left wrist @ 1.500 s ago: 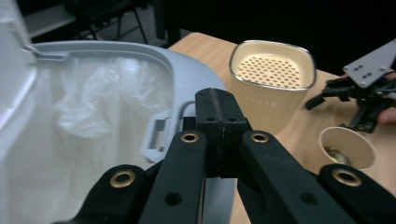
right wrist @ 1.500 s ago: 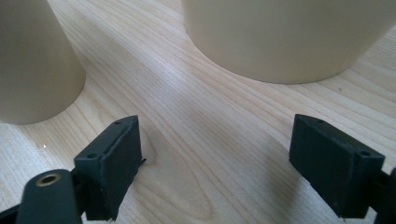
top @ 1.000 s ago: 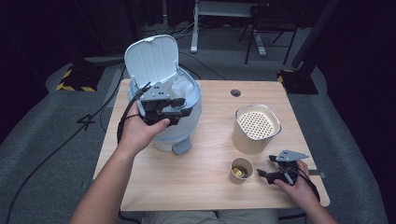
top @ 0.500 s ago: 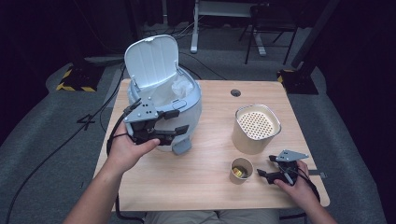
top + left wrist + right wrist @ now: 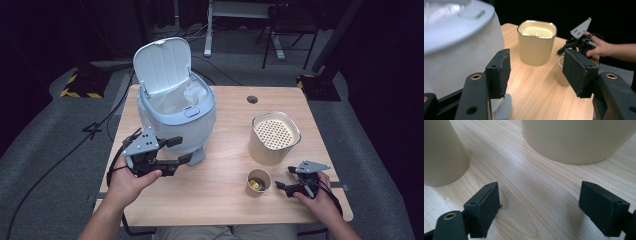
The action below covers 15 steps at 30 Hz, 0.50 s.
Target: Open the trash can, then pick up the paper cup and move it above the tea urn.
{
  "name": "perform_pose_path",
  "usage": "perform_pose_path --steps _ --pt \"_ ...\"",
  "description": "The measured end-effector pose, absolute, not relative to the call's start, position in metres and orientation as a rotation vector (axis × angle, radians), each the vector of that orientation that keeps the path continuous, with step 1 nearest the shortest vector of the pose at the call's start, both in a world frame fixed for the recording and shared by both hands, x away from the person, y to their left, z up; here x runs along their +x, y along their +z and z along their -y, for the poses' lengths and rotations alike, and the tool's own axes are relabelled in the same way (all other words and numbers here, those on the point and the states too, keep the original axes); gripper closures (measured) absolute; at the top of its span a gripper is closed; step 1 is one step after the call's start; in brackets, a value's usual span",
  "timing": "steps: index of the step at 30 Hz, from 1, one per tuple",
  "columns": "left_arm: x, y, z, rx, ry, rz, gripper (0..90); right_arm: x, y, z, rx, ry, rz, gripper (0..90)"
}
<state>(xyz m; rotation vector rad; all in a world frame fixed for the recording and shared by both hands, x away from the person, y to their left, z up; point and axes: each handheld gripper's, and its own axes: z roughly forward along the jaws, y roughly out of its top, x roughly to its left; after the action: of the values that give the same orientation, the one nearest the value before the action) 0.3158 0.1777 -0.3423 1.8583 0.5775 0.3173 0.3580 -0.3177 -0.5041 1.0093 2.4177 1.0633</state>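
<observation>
1. Bin (image 5: pixel 175 120): pale blue-grey, raised lid (image 5: pixel 162 65) the same shade, white liner inside.
2. Canister (image 5: pixel 274 137): cream, its top dotted with a grid of small holes.
3. Cup (image 5: pixel 258 182): tan, with a gold glint inside.
4. Table (image 5: pixel 225 200): light wood, fine grain lines.
5. Left gripper (image 5: pixel 177 151) and right gripper (image 5: pixel 284 180): black, each topped by a grey plate.
6. Floor: grey, with yellow-and-black striped pieces.

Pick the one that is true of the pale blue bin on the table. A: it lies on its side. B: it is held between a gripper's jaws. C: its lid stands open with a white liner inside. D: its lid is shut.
C: in the high view the pale blue bin stands upright, its lid is tipped back and a white liner shows inside; the left hand-held gripper is beside it with nothing between its jaws.
</observation>
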Motion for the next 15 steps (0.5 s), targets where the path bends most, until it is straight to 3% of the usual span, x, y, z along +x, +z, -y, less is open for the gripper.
perform_pose_path --steps 7,15 --pt "0.309 -0.365 -0.18 1.867 0.298 -0.578 39.3 0.357 -0.504 0.318 0.999 1.072 -2.42 21.5" --pt "0.313 -0.416 -0.18 1.929 0.267 -0.653 37.0 0.347 -0.493 0.315 0.977 1.094 -2.459 24.3"
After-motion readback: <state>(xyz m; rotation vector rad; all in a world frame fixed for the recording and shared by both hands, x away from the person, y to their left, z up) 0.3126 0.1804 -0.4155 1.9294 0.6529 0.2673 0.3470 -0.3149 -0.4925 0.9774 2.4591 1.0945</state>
